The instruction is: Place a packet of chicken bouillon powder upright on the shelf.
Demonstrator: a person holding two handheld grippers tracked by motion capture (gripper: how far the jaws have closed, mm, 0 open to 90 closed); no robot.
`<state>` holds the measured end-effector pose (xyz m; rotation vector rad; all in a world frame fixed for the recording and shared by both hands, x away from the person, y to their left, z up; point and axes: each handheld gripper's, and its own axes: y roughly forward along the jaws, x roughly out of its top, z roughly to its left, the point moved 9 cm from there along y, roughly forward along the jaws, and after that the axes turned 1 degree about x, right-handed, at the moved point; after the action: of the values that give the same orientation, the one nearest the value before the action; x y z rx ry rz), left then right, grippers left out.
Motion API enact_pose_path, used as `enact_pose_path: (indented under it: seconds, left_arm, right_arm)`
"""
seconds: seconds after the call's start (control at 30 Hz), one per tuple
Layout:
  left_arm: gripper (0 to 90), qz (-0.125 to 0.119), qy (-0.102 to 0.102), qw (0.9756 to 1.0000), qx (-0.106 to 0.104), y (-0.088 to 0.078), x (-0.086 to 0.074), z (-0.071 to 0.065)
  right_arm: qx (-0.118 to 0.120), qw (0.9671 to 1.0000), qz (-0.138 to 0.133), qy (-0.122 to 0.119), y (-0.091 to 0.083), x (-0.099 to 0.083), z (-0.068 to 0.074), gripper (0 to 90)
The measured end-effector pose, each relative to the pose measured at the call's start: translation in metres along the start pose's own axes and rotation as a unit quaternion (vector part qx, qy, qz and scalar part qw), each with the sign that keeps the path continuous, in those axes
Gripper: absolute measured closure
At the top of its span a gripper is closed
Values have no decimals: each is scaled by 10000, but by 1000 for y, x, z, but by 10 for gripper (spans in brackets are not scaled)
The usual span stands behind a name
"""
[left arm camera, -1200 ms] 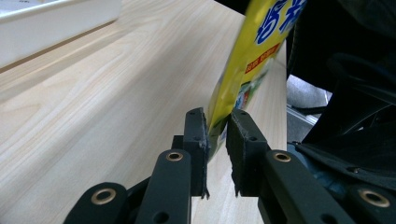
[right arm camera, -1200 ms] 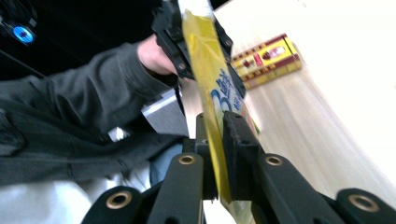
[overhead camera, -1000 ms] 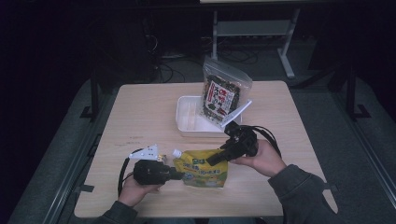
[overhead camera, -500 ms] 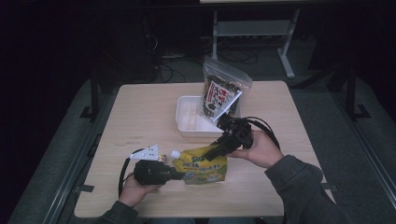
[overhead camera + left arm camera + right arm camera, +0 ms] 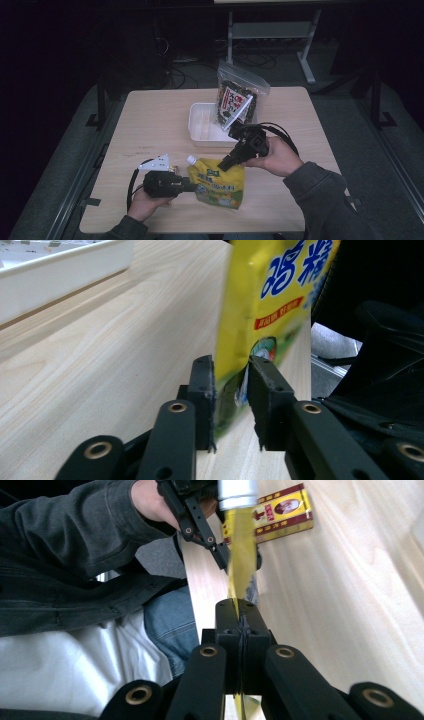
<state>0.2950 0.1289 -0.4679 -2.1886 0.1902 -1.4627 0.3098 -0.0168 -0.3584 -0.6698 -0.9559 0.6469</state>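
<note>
On my left, the left gripper (image 5: 192, 186) lies low over the wooden table (image 5: 150, 120), my hand wrapped around its body. Its jaws point right and pinch the near left edge of the yellow spout pouch (image 5: 218, 187). In the left gripper view the two black pads (image 5: 202, 390) press the pouch's (image 5: 260, 305) lower rim from both sides, with the printed yellow face rising straight up beyond them. They have just eased a touch wider, yet the film stays caught between them.

Just past that gripper's tips, the pouch's white cap (image 5: 190, 159) points away from me and to the left. A small red and gold packet (image 5: 173, 167) lies just beside the left gripper, on its far side.

Further right, the right gripper (image 5: 226, 163) comes down at a slant from my right hand (image 5: 277, 157), its jaws pressed together on the pouch's upper right edge. In the right gripper view I see the jaws having just closed, the thin yellow film (image 5: 240, 560) running edge-on up from between them.

Beyond the right gripper sits a white tray (image 5: 200, 127), and a clear zip bag of dark snacks (image 5: 239, 97) leans at the tray's right end, well apart from the pouch.
</note>
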Motion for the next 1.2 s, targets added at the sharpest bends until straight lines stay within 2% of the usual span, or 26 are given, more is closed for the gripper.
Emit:
enact_pose_path:
  seconds: [0.13,0.3,0.53,0.63,0.67,0.7,0.9,1.2]
  left_arm:
    - [670,-67,31,9999,132,-4,3,2]
    - [543,-200,37,9991,367,-14,6,7]
    - [445,-192,14,9967,786,-27,4,17]
    - [416,-180,-30,9958,898,-29,1,21]
    - [393,-175,-48,9956,922,-30,1,22]
    - [393,-175,-74,9951,972,-30,0,24]
    - [335,-116,-117,9928,1184,-33,-4,30]
    - [299,-114,-176,9912,1304,-37,-6,34]
  right_arm:
    - [245,9996,-95,107,1,1,3,895]
    - [449,9983,-301,200,0,4,7,897]
    - [556,9946,-765,417,-11,12,4,897]
    - [635,9912,-1042,518,-16,17,1,897]
    - [706,9877,-1263,593,-21,22,-1,897]
    - [706,9877,-1263,593,-21,22,-1,897]
    - [581,9821,-1646,705,-32,33,-8,897]
    - [440,9714,-2130,954,-48,51,-22,897]
